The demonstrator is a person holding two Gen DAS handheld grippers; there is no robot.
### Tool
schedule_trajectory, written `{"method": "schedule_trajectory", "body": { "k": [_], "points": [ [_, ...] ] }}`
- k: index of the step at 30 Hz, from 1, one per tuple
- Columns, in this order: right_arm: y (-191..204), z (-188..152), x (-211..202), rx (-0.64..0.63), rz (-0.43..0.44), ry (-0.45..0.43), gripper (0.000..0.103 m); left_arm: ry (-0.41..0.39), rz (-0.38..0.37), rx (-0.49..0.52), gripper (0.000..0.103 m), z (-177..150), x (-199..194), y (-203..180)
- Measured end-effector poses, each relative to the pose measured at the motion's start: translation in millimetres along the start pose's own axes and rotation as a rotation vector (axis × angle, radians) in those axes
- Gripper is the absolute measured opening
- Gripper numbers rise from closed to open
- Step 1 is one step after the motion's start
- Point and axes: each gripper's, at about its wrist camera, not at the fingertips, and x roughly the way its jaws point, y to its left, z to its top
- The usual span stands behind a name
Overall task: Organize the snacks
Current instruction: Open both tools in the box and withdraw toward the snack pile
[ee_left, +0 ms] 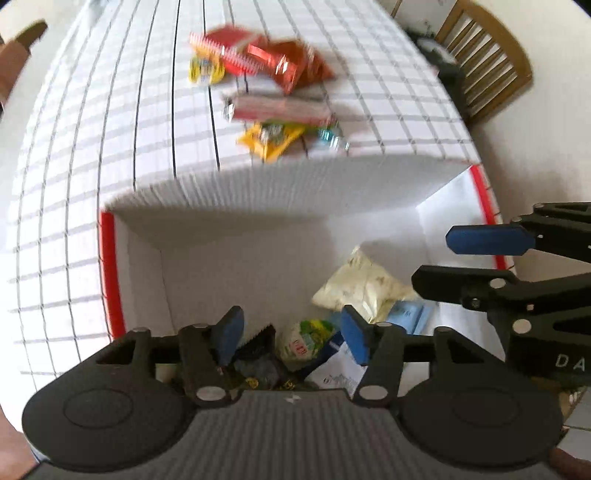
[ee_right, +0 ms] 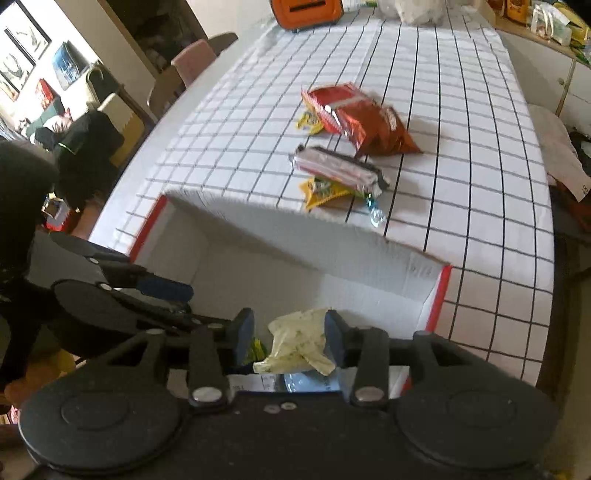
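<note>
A white cardboard box point(ee_left: 258, 199) with red edges stands open at the near end of the table; it also shows in the right wrist view point(ee_right: 295, 251). Inside lie a pale yellow packet point(ee_left: 358, 284), a green-and-white packet point(ee_left: 306, 338), a black packet point(ee_left: 258, 354) and a blue packet point(ee_left: 408, 314). My left gripper point(ee_left: 291, 338) hangs open and empty over the box. My right gripper point(ee_right: 290, 336) is open above the pale packet point(ee_right: 295, 347); it also shows in the left wrist view point(ee_left: 465, 258). On the table lie a red bag point(ee_right: 354, 114), a pink pack point(ee_right: 340, 166) and yellow packets point(ee_right: 325, 192).
The table has a white cloth with a black grid point(ee_right: 461, 147). An orange case point(ee_right: 306, 13) stands at its far end. A wooden chair point(ee_left: 487, 55) is at the right side, other chairs point(ee_right: 192, 59) at the left.
</note>
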Motion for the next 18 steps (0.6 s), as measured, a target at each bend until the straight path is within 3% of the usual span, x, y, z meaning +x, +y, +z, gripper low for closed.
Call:
{"method": "schedule_trajectory", "body": {
  "k": [8, 12, 18],
  "points": [
    [-4, 10, -21, 0.021, 0.024, -0.075, 0.056, -0.146, 0.028, 0.03, 0.066, 9, -37, 0],
    [-7, 18, -32, 0.026, 0.019, -0.123, 0.07, -0.211, 0.046, 0.041, 0.073, 15, -50, 3],
    [-16, 34, -41, 0.04, 0.009, -0.166, 0.081, -0.285, 0.062, 0.004, 0.079, 30, -64, 19]
  ]
}}
